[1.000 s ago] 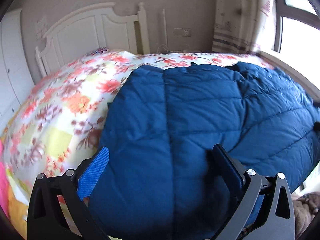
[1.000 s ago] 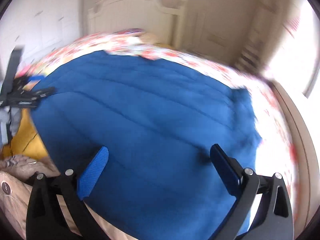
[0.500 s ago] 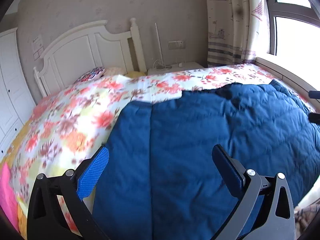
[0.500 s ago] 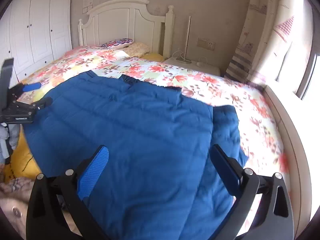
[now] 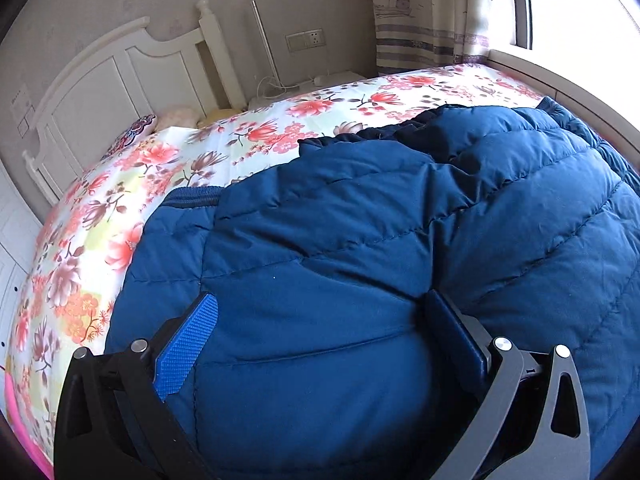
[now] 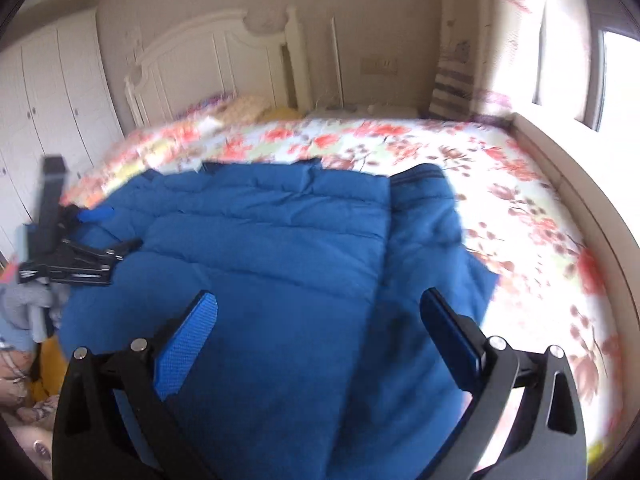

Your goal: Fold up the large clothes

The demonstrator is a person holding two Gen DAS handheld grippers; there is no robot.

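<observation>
A large blue quilted down coat [image 5: 400, 264] lies spread on the floral bed sheet [image 5: 120, 200]. It also shows in the right wrist view [image 6: 280, 264], with one layer folded over another. My left gripper [image 5: 320, 320] is open, its jaws wide apart low over the coat's near part. My right gripper [image 6: 318, 316] is open and empty, just above the coat's near edge. The left gripper shows in the right wrist view [image 6: 80, 248] at the coat's left edge.
A white headboard [image 5: 120, 80] stands at the far end with pillows [image 5: 136, 136] below it. White wardrobes [image 6: 48, 120] line the left wall. A curtain [image 5: 432, 12] and a window ledge [image 6: 580, 200] run along the right. Clothes lie heaped at the lower left [image 6: 24, 320].
Both grippers have dropped lower and closer to the coat. The coat now bulges under the left gripper. Both stay open.
</observation>
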